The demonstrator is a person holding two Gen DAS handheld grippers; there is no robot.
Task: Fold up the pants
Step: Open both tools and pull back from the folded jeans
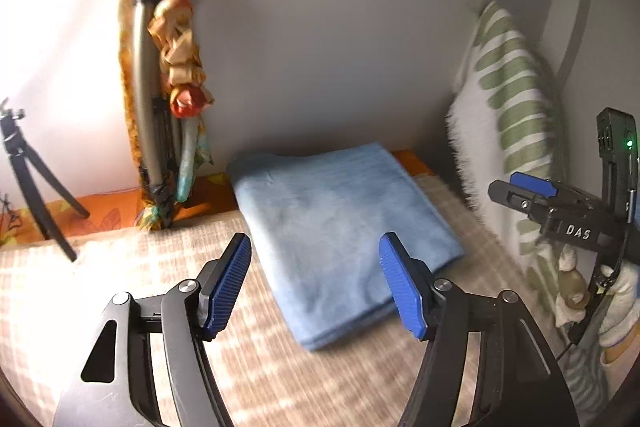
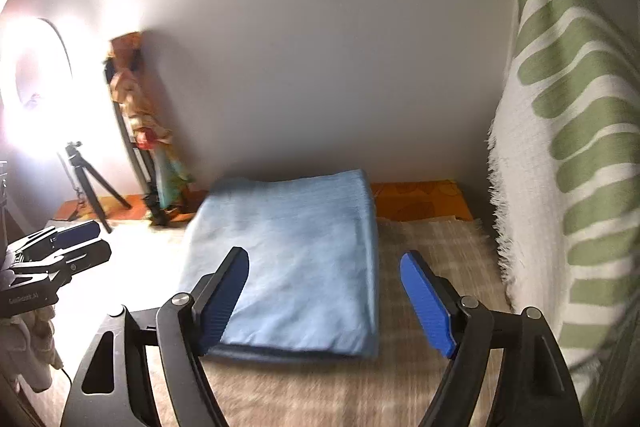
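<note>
One blue pants (image 2: 292,259) bundle; seemingly folded flat

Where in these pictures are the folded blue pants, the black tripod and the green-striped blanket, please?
folded blue pants (image 1: 336,227): left wrist view, middle of the top layer.
black tripod (image 1: 32,195): left wrist view, on its leg.
green-striped blanket (image 2: 568,147): right wrist view, on a green stripe of the hanging cloth.
</note>
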